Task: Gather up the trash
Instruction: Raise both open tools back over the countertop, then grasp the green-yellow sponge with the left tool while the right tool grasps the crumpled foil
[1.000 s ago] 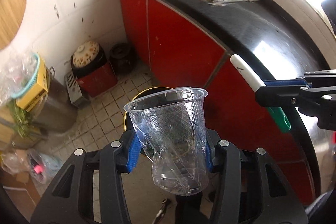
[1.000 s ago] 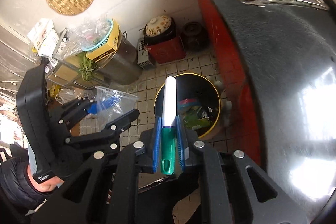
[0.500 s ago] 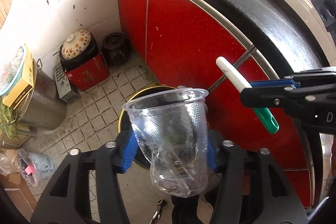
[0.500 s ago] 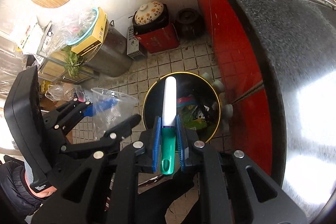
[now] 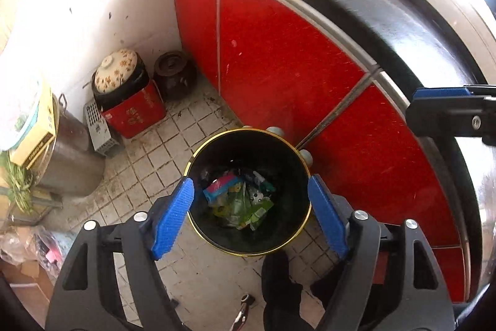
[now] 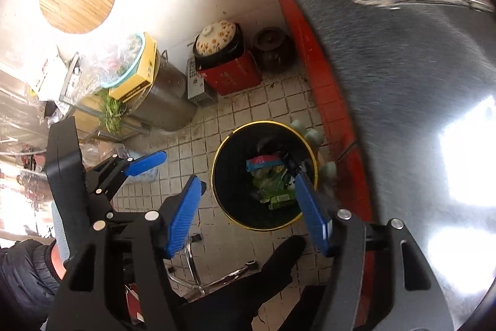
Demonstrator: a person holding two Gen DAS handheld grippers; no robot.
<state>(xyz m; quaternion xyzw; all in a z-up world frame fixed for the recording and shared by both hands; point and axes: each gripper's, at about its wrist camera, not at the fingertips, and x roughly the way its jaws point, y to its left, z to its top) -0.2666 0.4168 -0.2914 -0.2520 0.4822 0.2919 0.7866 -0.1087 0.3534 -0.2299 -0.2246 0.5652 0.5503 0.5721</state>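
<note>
A black trash bin with a gold rim (image 5: pixel 198 151) stands on the tiled floor by the red cabinets; it also shows in the right wrist view (image 6: pixel 221 145). Colourful wrappers (image 5: pixel 238 200) lie inside it. My left gripper (image 5: pixel 249 214) is open and empty, right above the bin. My right gripper (image 6: pixel 248 213) is open and empty, above the bin's left edge. The left gripper also shows at the left of the right wrist view (image 6: pixel 148 163). The cup and the pen are not in view.
Red cabinet doors (image 5: pixel 279 58) under a dark counter (image 5: pixel 403 30) run to the right. A red box with a floral-lidded pot (image 5: pixel 130 101), a dark jar (image 5: pixel 175 76) and a steel drum (image 5: pixel 68 154) stand at the wall. A chair base (image 6: pixel 198 272) is below.
Both grippers have opened. The clear plastic cup has left the left gripper and the green-and-white pen has left the right one. Both grippers moved over the bin.
</note>
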